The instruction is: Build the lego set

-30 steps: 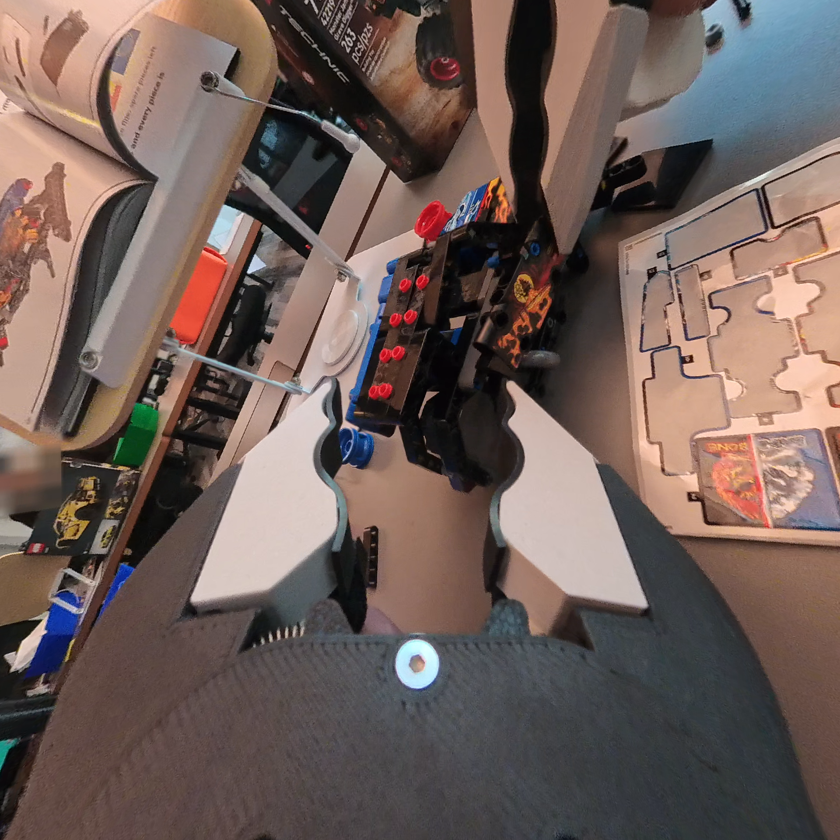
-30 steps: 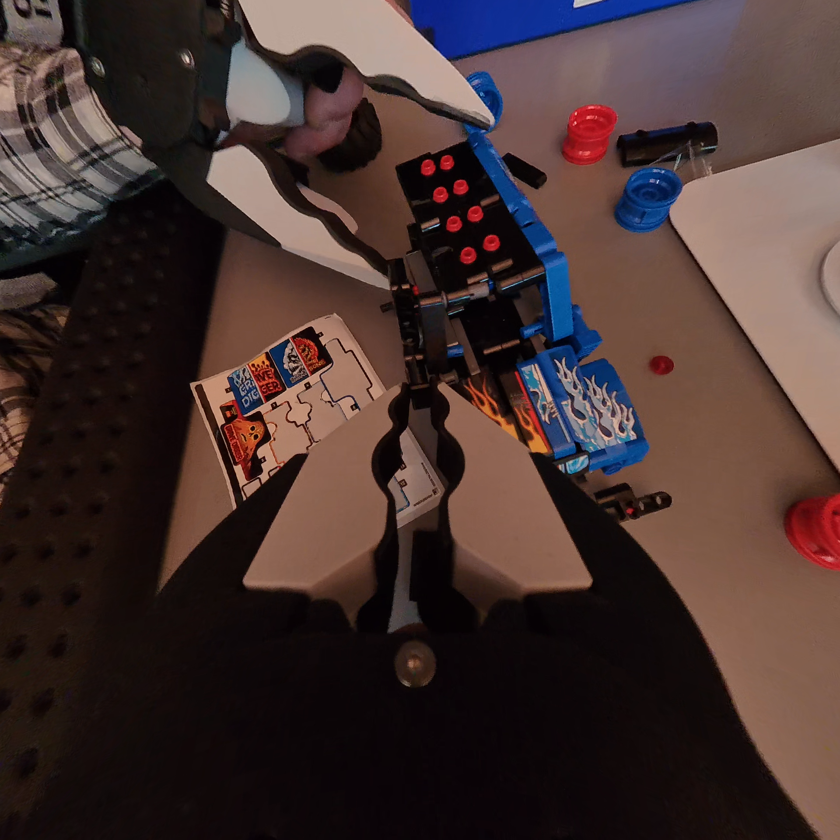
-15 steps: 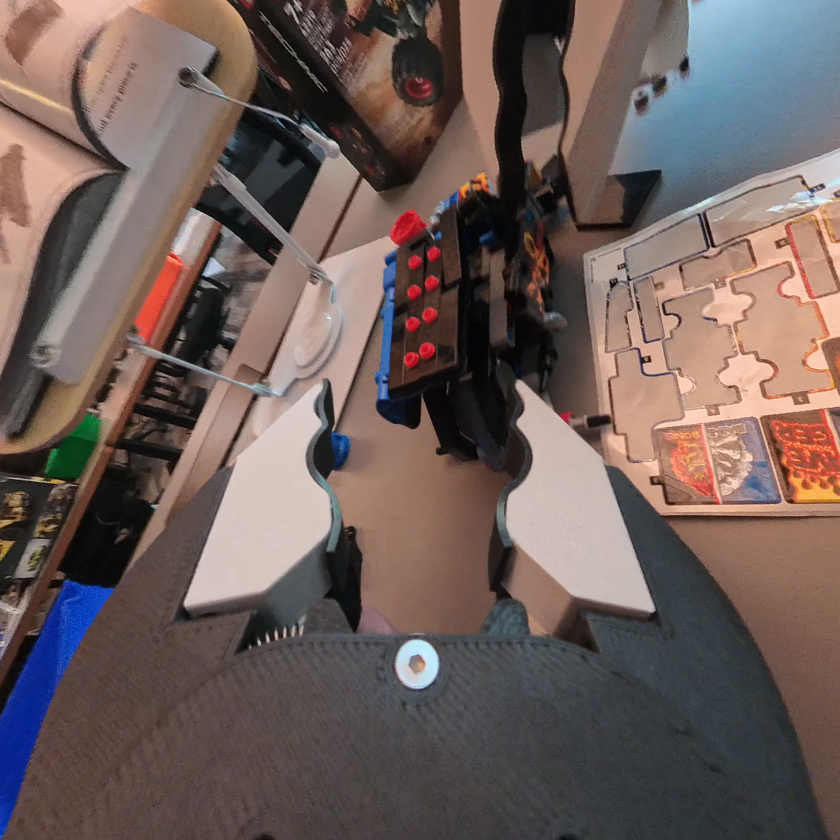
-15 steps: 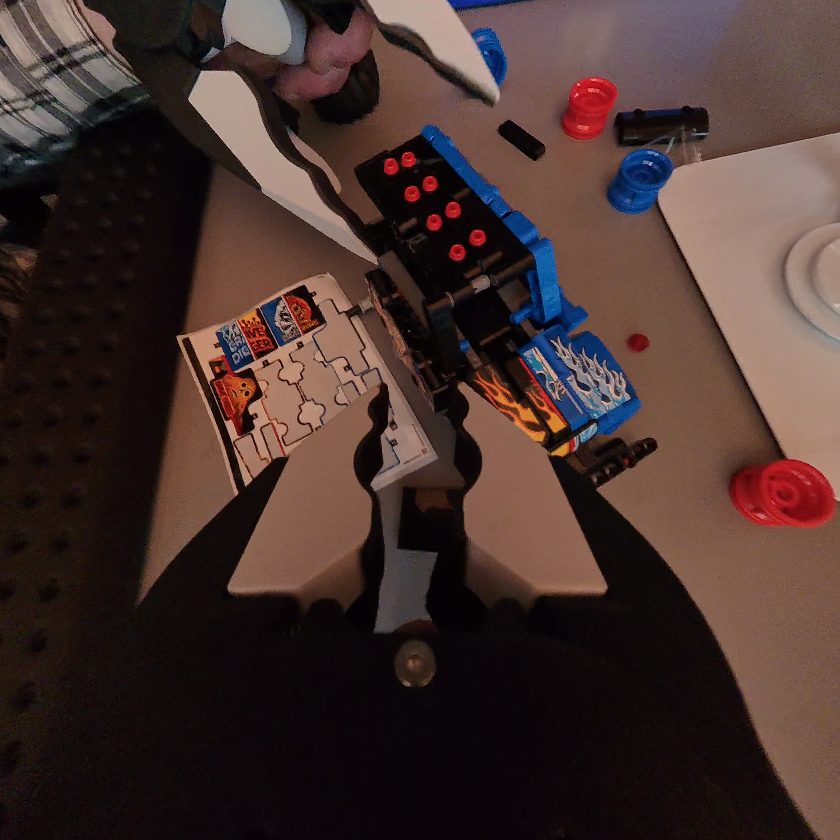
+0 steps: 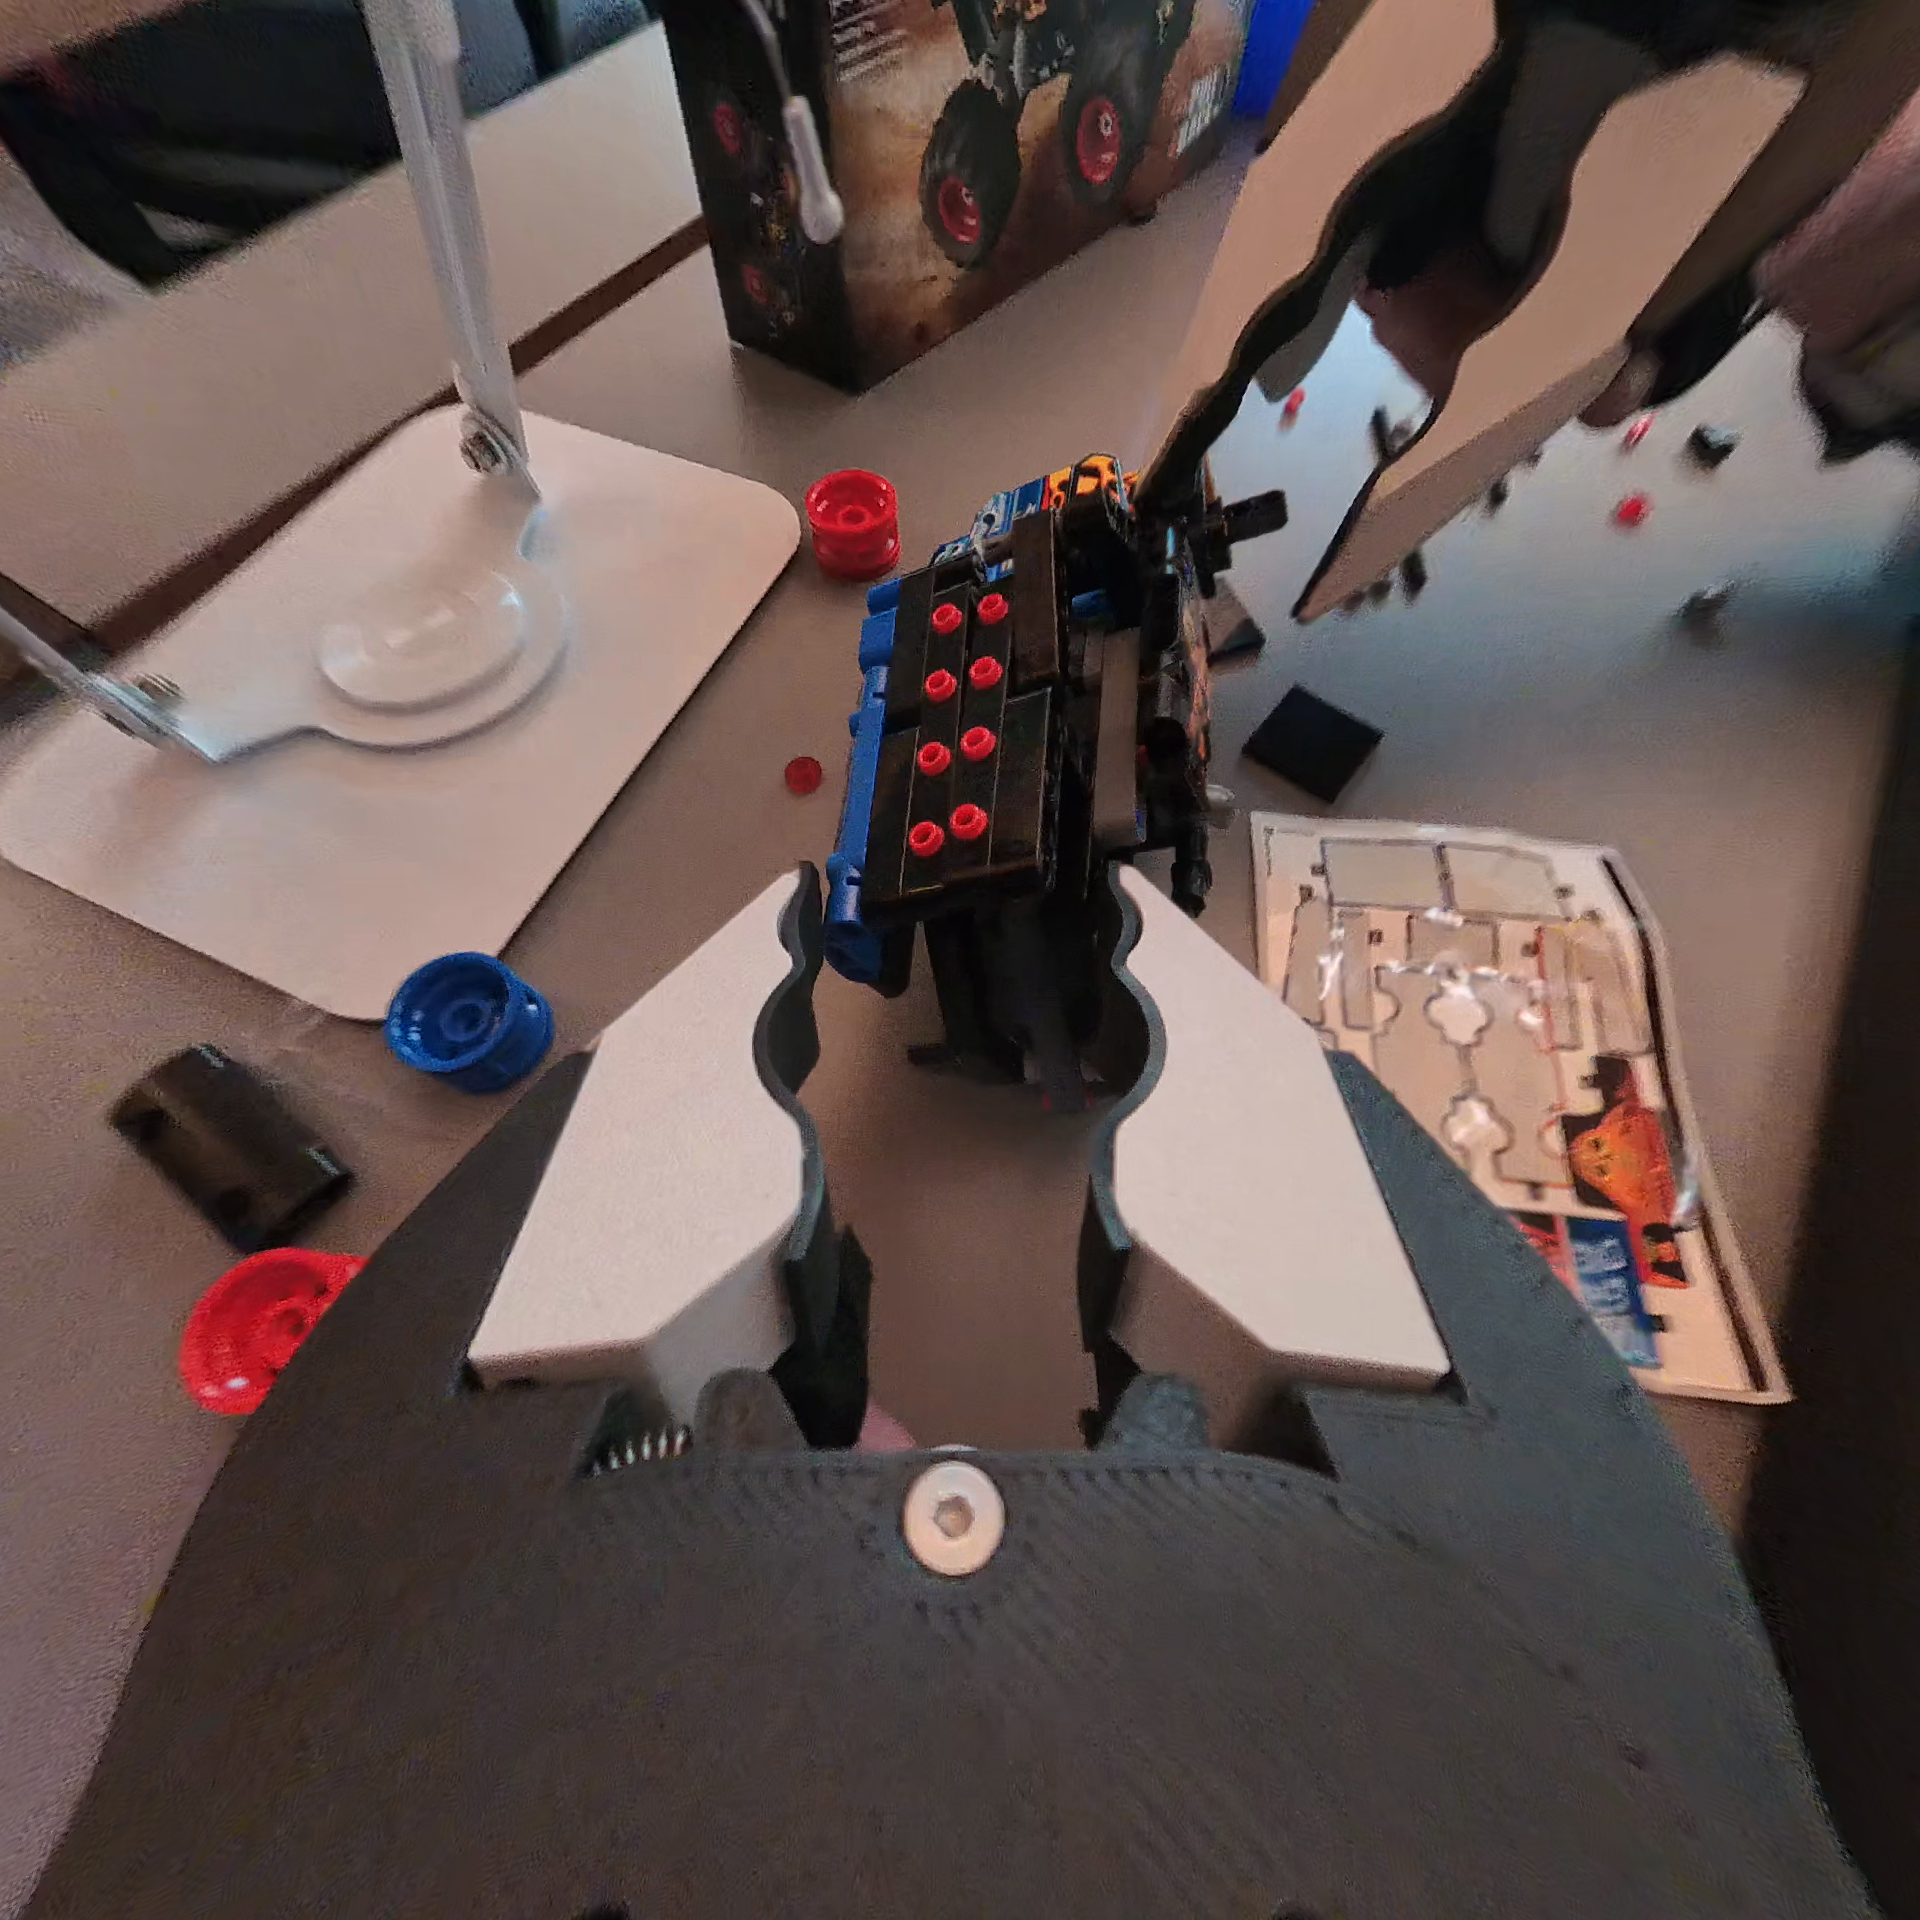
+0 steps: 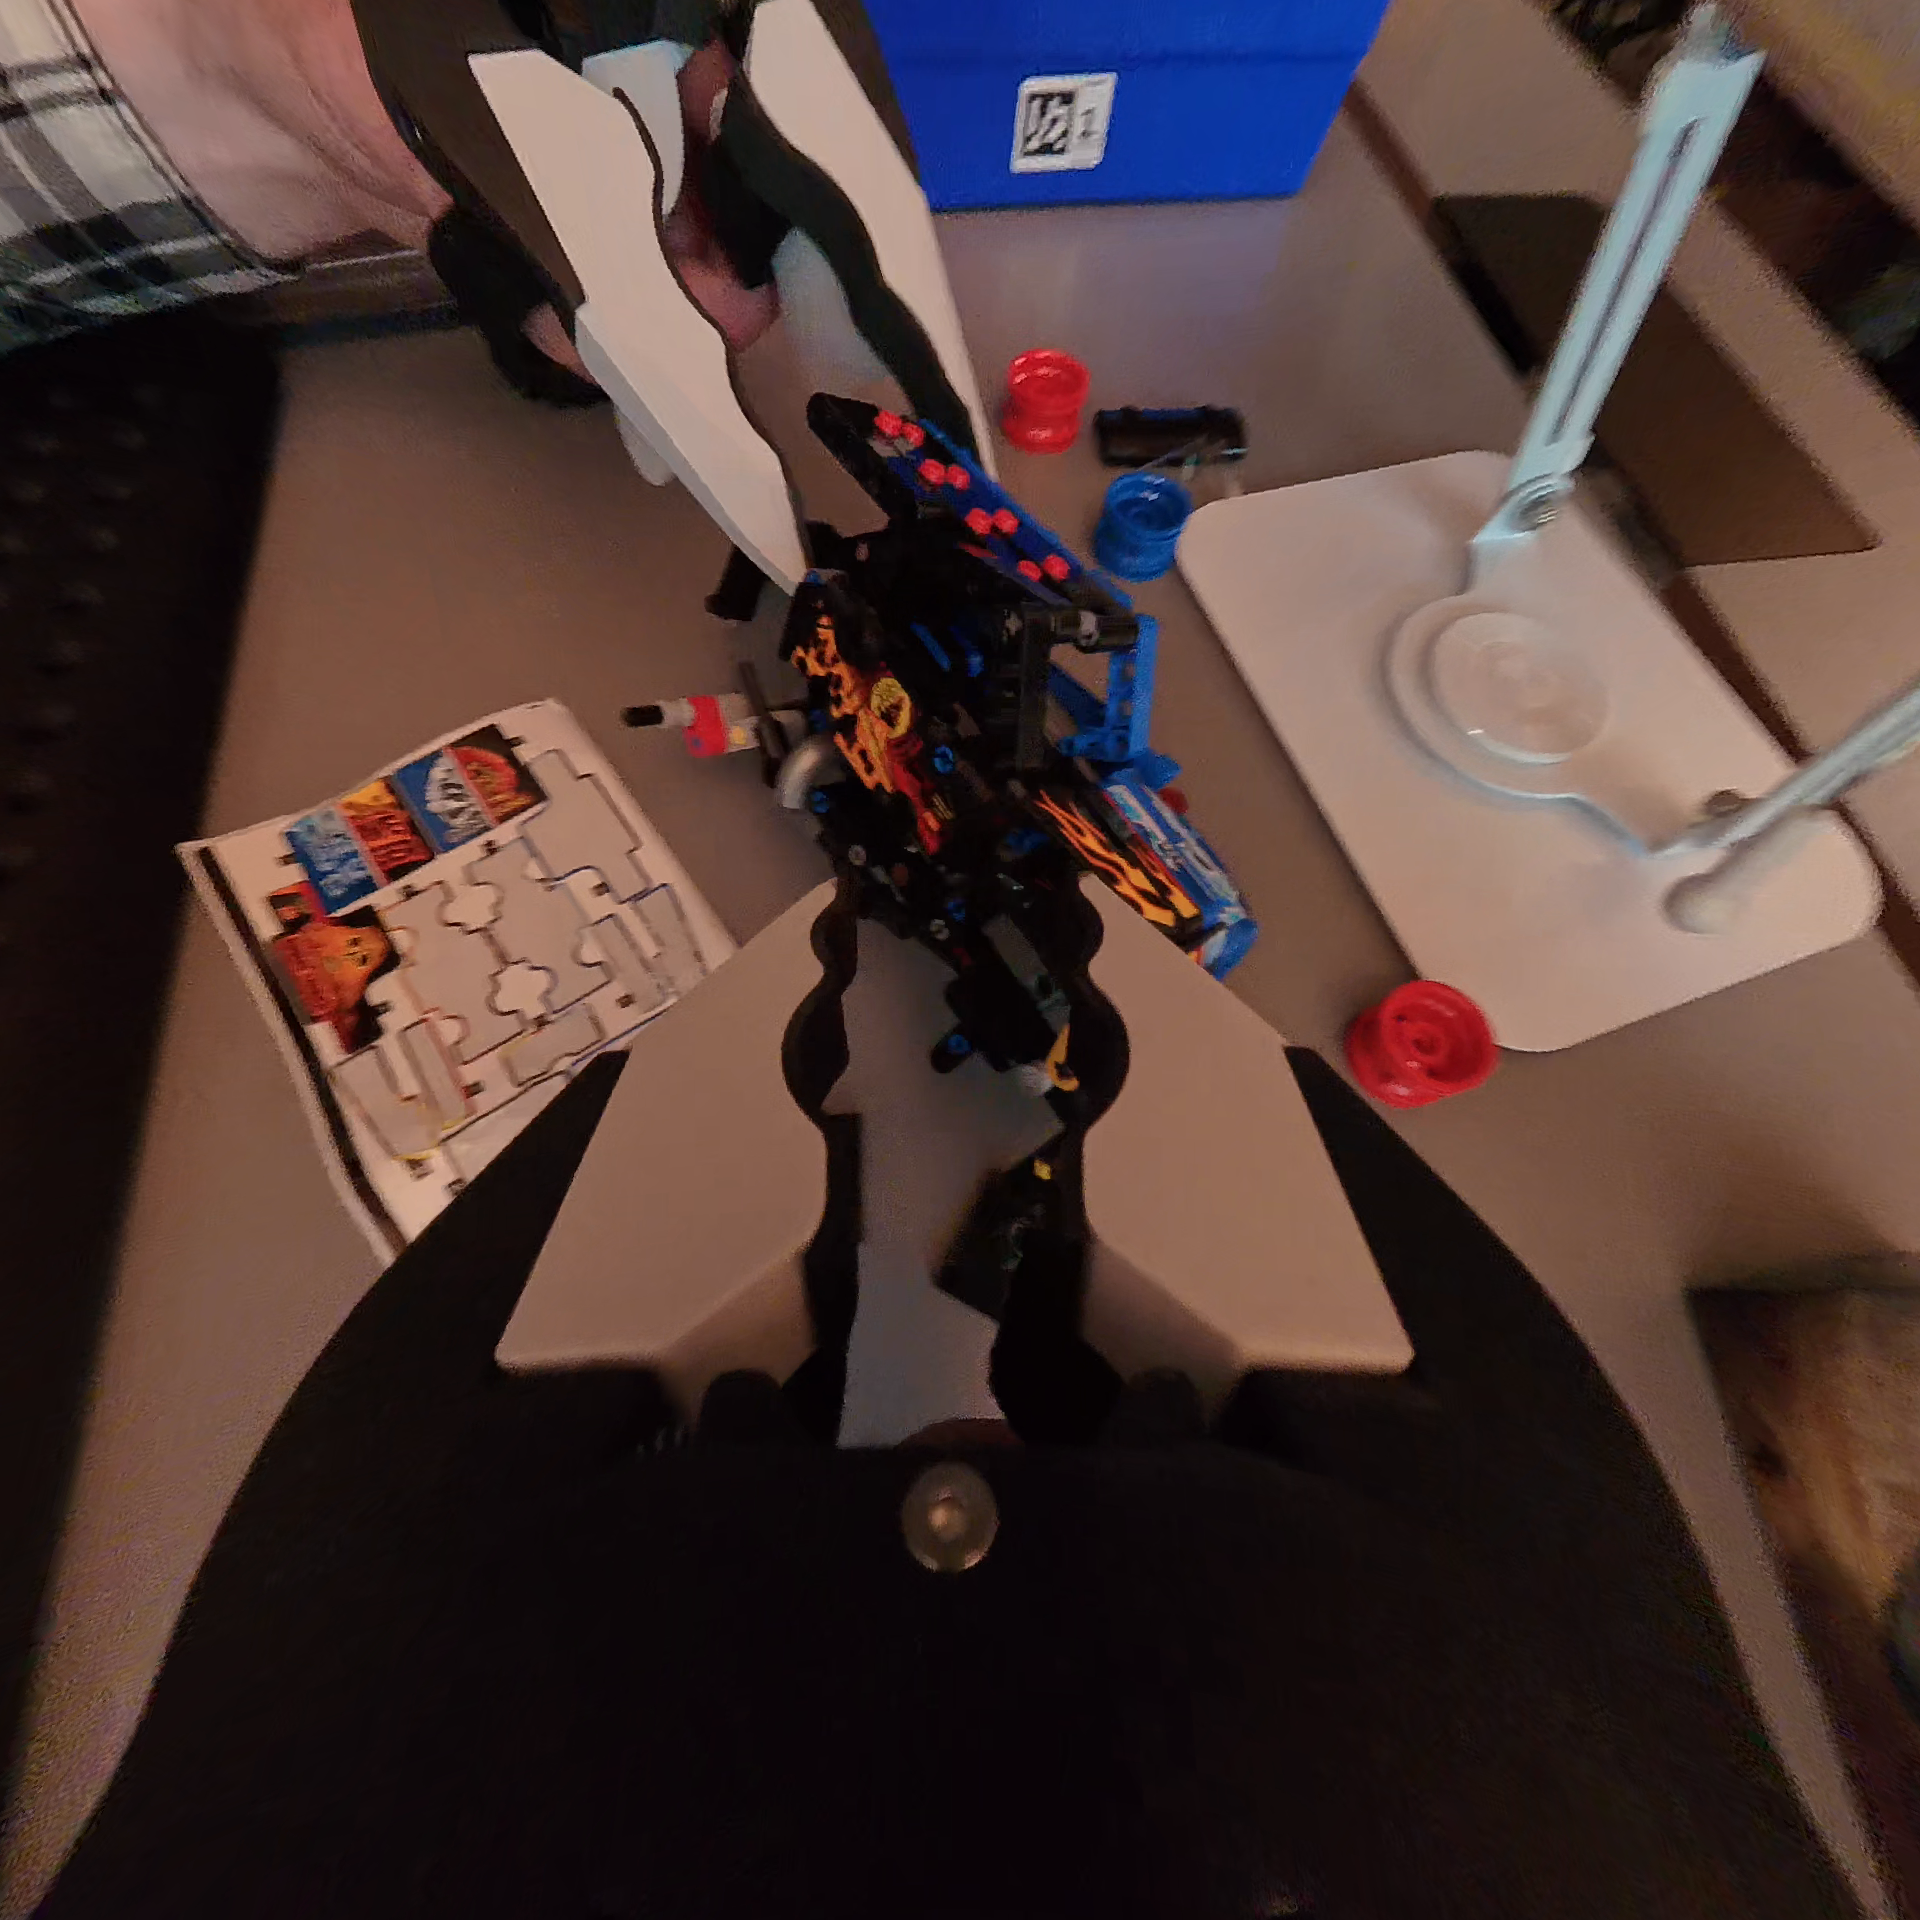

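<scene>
A partly built black and blue lego truck (image 5: 977, 727) with red studs and flame stickers is held tilted above the table; it also shows in the right wrist view (image 6: 935, 727). My left gripper (image 5: 961, 894) is shut on its rear end, one finger on each side. It shows at the top of the right wrist view (image 6: 883, 509). My right gripper (image 6: 961, 904) is open, its fingers apart around the truck's front end. In the left wrist view the right gripper (image 5: 1231, 551) has one fingertip at the truck and the other clear of it.
A sticker sheet (image 5: 1455, 1039) lies right of the truck. Red wheel hubs (image 5: 852, 520) (image 5: 260, 1330), a blue hub (image 5: 468, 1023) and black parts (image 5: 223, 1143) lie loose. A white stand base (image 5: 364, 779), the set's box (image 5: 935, 156) and a blue bin (image 6: 1122, 104) stand around. About 10 centimeters separates my left fingertips from my right. Between my left fingertips and the blue hub (image 5: 468, 1023) there is roughly 10 centimeters. Look for it in the right wrist view (image 6: 1135, 506) too.
My right gripper has opened from shut on the truck's front edge. My left gripper has swung round with the truck, which now stands more on its side.
</scene>
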Motion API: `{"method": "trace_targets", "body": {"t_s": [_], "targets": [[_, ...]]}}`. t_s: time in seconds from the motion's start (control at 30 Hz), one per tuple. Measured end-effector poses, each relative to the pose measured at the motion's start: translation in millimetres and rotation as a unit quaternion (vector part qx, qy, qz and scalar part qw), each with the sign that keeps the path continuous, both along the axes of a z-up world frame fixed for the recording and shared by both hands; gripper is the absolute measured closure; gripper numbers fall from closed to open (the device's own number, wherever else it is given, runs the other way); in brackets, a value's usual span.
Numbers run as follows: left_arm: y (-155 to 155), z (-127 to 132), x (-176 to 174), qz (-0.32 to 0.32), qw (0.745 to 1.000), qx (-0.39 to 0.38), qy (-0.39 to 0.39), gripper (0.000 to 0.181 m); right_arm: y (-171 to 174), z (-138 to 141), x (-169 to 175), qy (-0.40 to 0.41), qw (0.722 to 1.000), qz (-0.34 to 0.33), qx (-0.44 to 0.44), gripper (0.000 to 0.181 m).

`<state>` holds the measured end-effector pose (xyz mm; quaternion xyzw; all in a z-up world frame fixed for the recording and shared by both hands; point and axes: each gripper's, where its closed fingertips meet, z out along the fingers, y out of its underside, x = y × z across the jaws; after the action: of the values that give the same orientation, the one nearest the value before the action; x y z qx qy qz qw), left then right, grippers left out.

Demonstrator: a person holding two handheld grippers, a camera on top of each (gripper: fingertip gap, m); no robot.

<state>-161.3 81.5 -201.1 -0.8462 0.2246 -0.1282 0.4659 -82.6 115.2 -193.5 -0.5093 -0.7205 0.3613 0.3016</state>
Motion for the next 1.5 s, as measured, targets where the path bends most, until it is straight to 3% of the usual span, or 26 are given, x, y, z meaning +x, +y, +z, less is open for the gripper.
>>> {"method": "trace_targets", "body": {"t_s": [0.17, 0.3, 0.4, 0.47, 0.6, 0.73, 0.9, 1.0, 1.13, 1.23, 1.37, 1.5], "targets": [[3.6, 2.9, -1.1, -0.020, 0.988, -0.082, -0.129, 0.132, 18.0, 3.2, -7.1, 0.033, 0.997, -0.023, 0.072, 0.141], [1.1, 3.0, -1.1, -0.042, 0.975, -0.120, -0.181, 0.133, 20.7, 5.1, -12.2, 0.049, 0.993, -0.029, 0.099, 0.134], [3.6, 3.3, -4.9, -0.043, 0.971, -0.119, -0.204, 0.133, 21.6, 6.9, -15.1, 0.060, 0.993, -0.029, 0.095, 0.146], [5.7, 3.8, -9.8, -0.035, 0.973, -0.108, -0.200, 0.131, 23.1, 6.4, -18.1, 0.065, 0.992, -0.032, 0.102, 0.156], [8.3, 12.8, -18.3, -0.027, 0.986, -0.056, -0.155, 0.119, 26.1, -12.8, -22.6, 0.020, 0.992, -0.027, 0.118, 0.156], [9.0, -1.7, -14.5, -0.031, 0.990, -0.074, -0.117, 0.123, 19.7, -13.4, -32.9, 0.020, 0.995, -0.012, 0.099, 0.164], [12.5, -2.4, -17.1, -0.031, 0.996, -0.045, -0.069, 0.120, 36.2, -6.7, -31.4, 0.025, 0.991, -0.019, 0.129, 0.147], [17.2, -8.0, -11.9, -0.032, 0.997, -0.041, -0.053, 0.124, 46.6, -16.6, -26.2, 0.009, 0.990, -0.020, 0.142, 0.135], [18.2, -5.9, -8.4, -0.034, 0.990, -0.076, -0.115, 0.125, 44.6, -19.9, -27.8, 0.013, 0.986, -0.014, 0.164, 0.128], [8.8, -3.2, -2.5, -0.057, 0.965, -0.132, -0.220, 0.125, 35.4, -10.4, -25.8, 0.018, 0.988, 0.002, 0.155, 0.124], [4.8, 2.5, -5.5, -0.079, 0.925, -0.178, -0.326, 0.125, 14.1, -3.2, -23.2, 0.008, 0.993, 0.040, 0.113, 0.140], [19.1, 3.4, -16.0, -0.053, 0.912, -0.173, -0.369, 0.125, 19.1, -5.1, -28.6, -0.016, 0.995, 0.033, 0.097, 0.136]]}}
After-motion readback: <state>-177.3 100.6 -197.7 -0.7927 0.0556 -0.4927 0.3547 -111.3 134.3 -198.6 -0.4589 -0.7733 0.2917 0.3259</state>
